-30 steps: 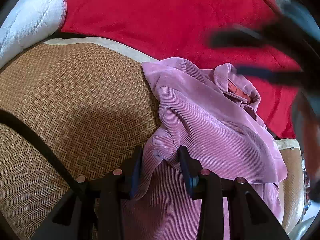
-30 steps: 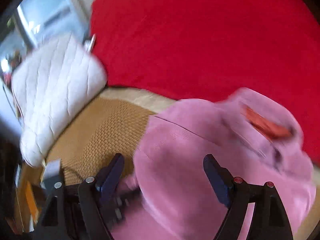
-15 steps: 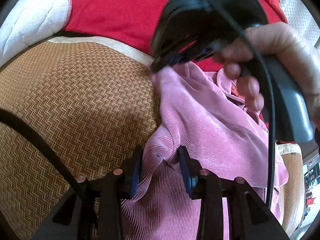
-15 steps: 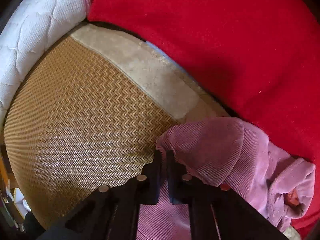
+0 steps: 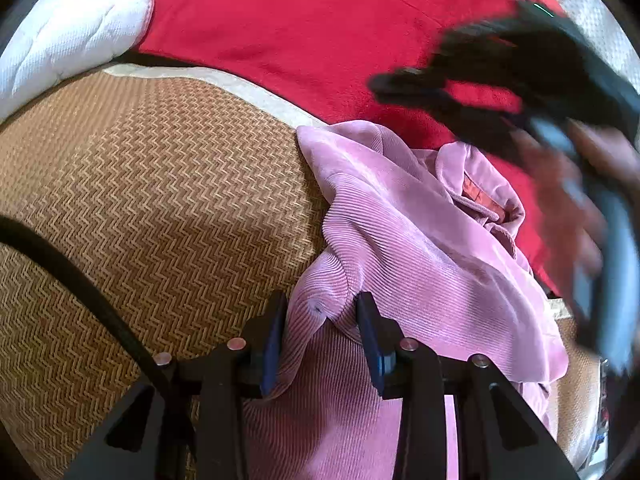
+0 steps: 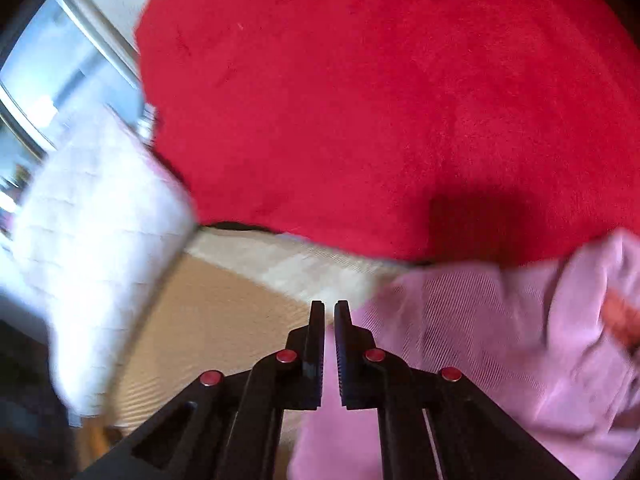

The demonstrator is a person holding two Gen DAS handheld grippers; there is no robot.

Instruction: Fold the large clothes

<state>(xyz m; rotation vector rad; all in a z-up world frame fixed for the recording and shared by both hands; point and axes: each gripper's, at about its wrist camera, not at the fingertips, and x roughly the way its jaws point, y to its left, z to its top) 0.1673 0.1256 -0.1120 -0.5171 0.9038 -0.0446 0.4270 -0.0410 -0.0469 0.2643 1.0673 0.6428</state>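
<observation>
A pink corduroy garment (image 5: 420, 240) lies crumpled on a woven mat (image 5: 160, 208), its collar toward the red blanket. My left gripper (image 5: 320, 312) is shut on a bunched fold of the garment at its near edge. My right gripper (image 6: 328, 312) has its jaws almost together with nothing between them, raised above the mat's far edge; the garment (image 6: 500, 340) lies below it to the right. In the left wrist view the right gripper (image 5: 480, 92) is a dark blur above the collar, held by a hand.
A red blanket (image 5: 320, 32) covers the far side and shows in the right wrist view (image 6: 380, 100). A white quilted pillow (image 5: 68, 36) lies at the far left, also in the right wrist view (image 6: 100, 240). A black cable (image 5: 80, 284) crosses the mat.
My right gripper closed on the garment's far corner, then let it go and lifted away toward the right, jaws still together. The left gripper kept its hold and did not move.
</observation>
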